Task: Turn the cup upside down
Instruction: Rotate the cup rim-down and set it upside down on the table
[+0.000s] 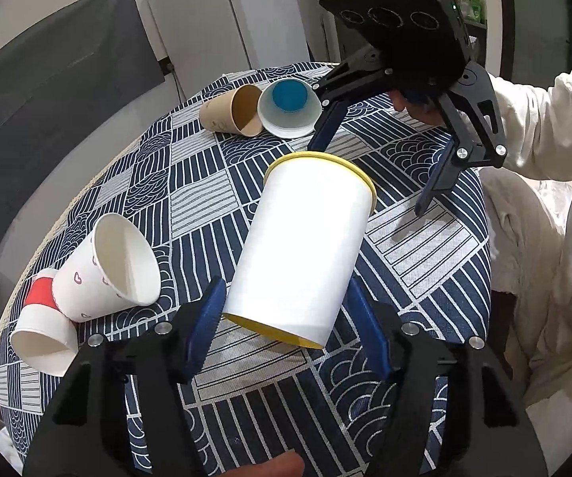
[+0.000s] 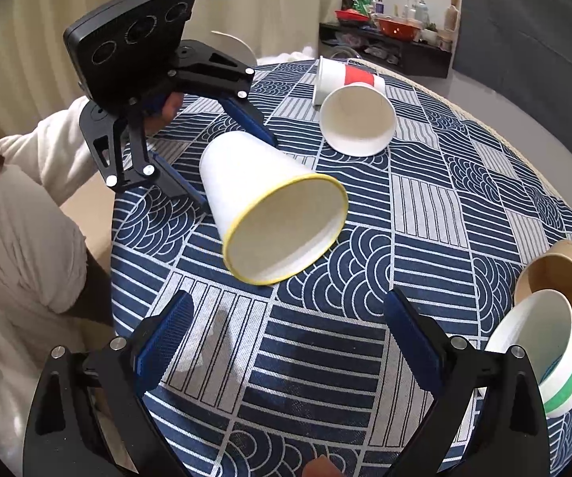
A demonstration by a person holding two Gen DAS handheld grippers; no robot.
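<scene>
A white paper cup with a yellow rim is held tilted above the table, mouth pointing away from my left gripper. The left gripper's blue pads press its sides near the base. In the right wrist view the cup shows its open mouth, with the left gripper behind it. My right gripper is open and empty above the tablecloth, in front of the cup's mouth. It also shows in the left wrist view, beyond the cup.
Round table with a blue and white patterned cloth. Lying cups: a heart-print cup and a red-band cup at left; a brown cup and a blue-bottomed cup at the back. The person in white sits at right.
</scene>
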